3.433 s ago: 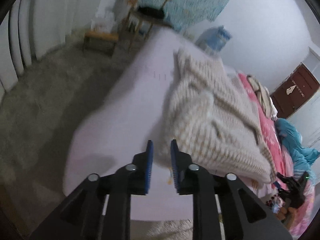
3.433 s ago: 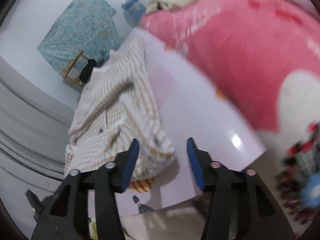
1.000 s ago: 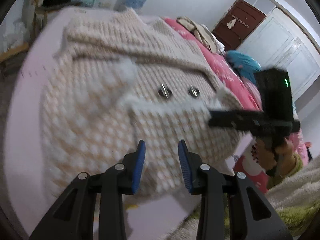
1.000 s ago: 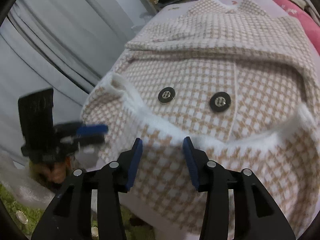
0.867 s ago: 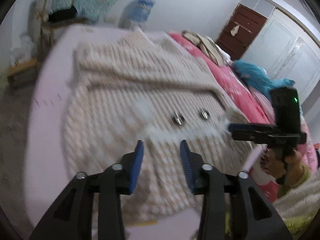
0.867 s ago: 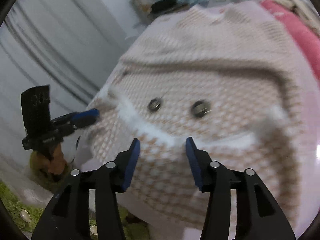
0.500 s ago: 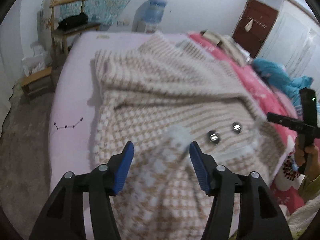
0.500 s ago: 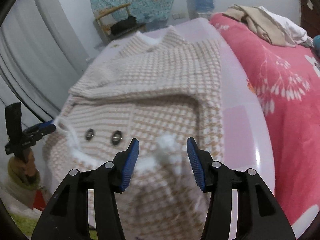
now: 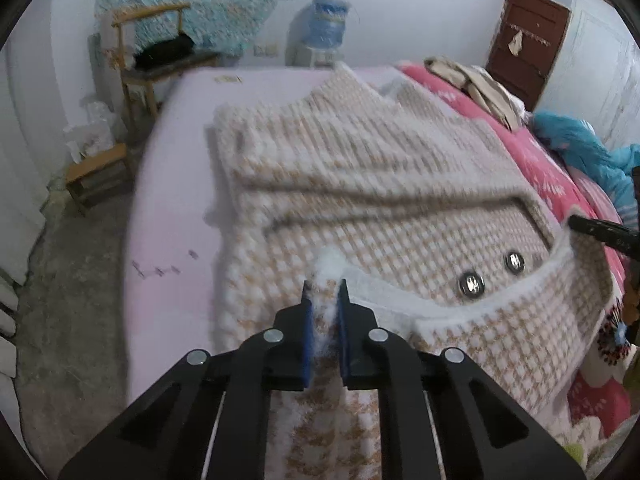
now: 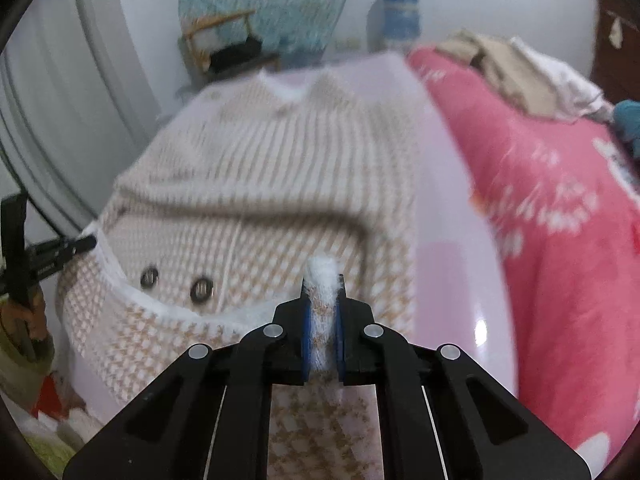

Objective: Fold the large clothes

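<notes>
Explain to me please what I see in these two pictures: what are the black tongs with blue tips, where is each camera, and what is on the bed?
No robot is here. A person holds one hand tool in each hand, and each tool has two fingers with blue pads and its own wide-angle camera looking forward along them.

In the left wrist view the left gripper has just been closing and now pinches the white fluffy hem of a beige and white checked coat. In the right wrist view the right gripper has also just closed on the same hem further along.

The coat lies spread on a bed with a pale lilac sheet, two metal buttons showing. Beside it lies a pink blanket. Each view also shows the other tool at its edge.
</notes>
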Motion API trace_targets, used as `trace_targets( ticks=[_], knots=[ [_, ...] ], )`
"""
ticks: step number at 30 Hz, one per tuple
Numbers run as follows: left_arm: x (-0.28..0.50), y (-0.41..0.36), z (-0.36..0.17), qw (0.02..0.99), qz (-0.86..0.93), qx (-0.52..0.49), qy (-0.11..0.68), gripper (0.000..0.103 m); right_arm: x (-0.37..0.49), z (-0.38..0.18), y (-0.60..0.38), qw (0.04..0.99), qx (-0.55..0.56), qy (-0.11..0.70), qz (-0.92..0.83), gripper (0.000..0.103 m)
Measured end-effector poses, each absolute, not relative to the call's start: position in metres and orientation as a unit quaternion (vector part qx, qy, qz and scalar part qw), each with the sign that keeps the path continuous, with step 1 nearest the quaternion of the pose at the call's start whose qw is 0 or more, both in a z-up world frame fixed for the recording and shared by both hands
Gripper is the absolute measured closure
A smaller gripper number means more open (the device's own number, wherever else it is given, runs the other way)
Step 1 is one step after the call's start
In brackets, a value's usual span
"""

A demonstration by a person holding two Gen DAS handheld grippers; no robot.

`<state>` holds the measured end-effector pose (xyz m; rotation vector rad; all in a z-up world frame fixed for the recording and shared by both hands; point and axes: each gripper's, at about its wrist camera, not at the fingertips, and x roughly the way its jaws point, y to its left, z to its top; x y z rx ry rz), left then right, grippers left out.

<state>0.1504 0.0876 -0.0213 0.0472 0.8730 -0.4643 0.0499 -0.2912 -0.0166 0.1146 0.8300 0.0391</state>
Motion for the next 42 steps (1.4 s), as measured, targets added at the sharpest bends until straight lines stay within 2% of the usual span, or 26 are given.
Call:
trace_targets(
  ticks=[4, 10, 15, 21, 30, 36, 42],
  knots=[
    [0.168, 0.101, -0.003, 0.895, -0.215, -0.01, 0.391, 0.093, 0.062, 0.002, -0.303, 0.926, 0.073, 0.369, 0.017, 0.096],
    [0.201, 0.094, 0.003, 0.912, -0.204, -0.008, 0.356, 0.093, 0.1, 0.001, -0.312, 0.934, 0.083, 0.347, 0.006, 0.096],
    [0.223, 0.093, -0.018, 0.901, -0.2, -0.026, 0.384, 0.093, 0.122, -0.026, -0.32, 0.923, 0.096, 0.372, -0.007, 0.096],
    [0.21, 0.1, -0.037, 0.893, -0.205, -0.034, 0.399, 0.093, 0.115, -0.055, -0.32, 0.91, 0.107, 0.4, -0.005, 0.096],
    [0.209, 0.108, -0.044, 0.885, -0.21, -0.055, 0.413, 0.093, 0.126, -0.065, -0.316, 0.897, 0.106, 0.43, 0.01, 0.096],
    [0.214, 0.102, -0.037, 0.887, -0.212, -0.061, 0.405, 0.092, 0.12, -0.059, -0.318, 0.902, 0.109, 0.418, -0.007, 0.095],
    [0.216, 0.104, -0.047, 0.877, -0.216, -0.078, 0.423, 0.091, 0.117, -0.067, -0.328, 0.893, 0.147, 0.424, 0.002, 0.095]
  ],
)
